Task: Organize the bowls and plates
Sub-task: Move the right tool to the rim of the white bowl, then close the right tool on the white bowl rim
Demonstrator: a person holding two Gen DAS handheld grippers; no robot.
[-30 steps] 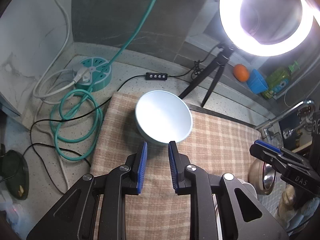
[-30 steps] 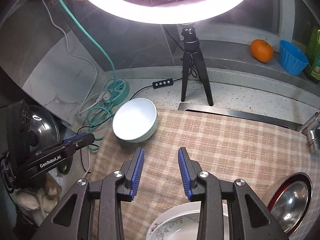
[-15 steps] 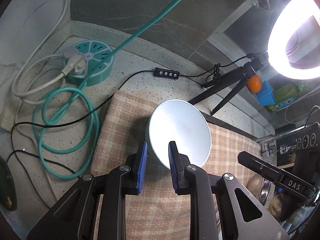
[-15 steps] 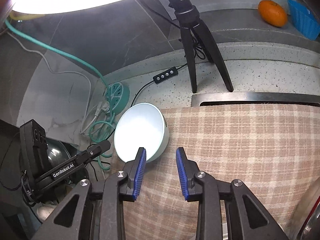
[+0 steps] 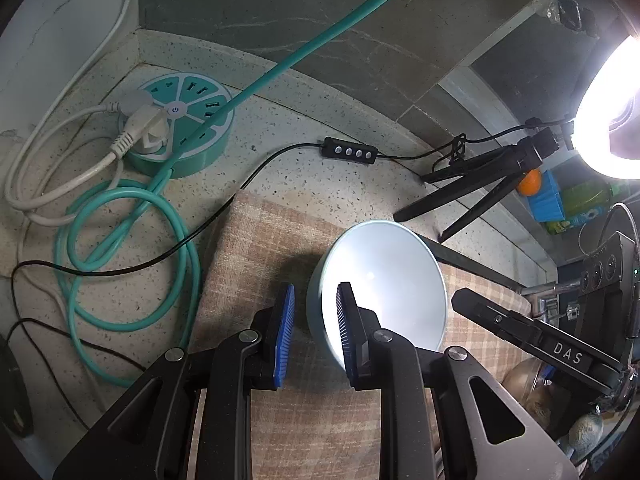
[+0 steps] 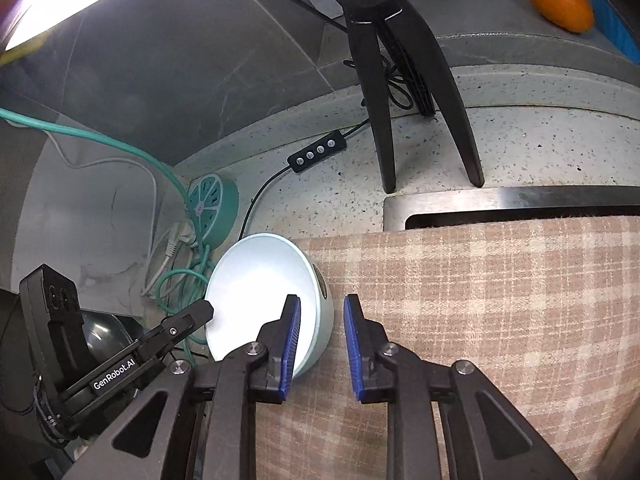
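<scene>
Bowl (image 5: 384,276), pale blue and empty, sits on the checked cloth (image 5: 256,248) near that cloth's far left corner, close to its left edge, and is tipped so that its opening faces partly sideways. The left gripper (image 5: 316,332) straddles the bowl's rim: one blue pad lies inside the bowl, the other outside its wall, and the jaws stand narrow with a gap still showing on the outer side, so no pad visibly presses. The right gripper (image 6: 320,340) straddles the opposite side of the rim in the same way, one pad over the bowl's inside and one outside above the cloth; its jaws have just been closing with the bowl's wall between them, yet daylight remains beside the outer pad.

Past the cloth's far edge the speckled counter (image 5: 304,184) carries a round teal power strip (image 5: 180,128), a coiled teal cable (image 5: 132,256), a black inline switch (image 5: 350,152) and a black tripod (image 6: 404,80). An orange (image 6: 560,2) rests on the ledge behind.
</scene>
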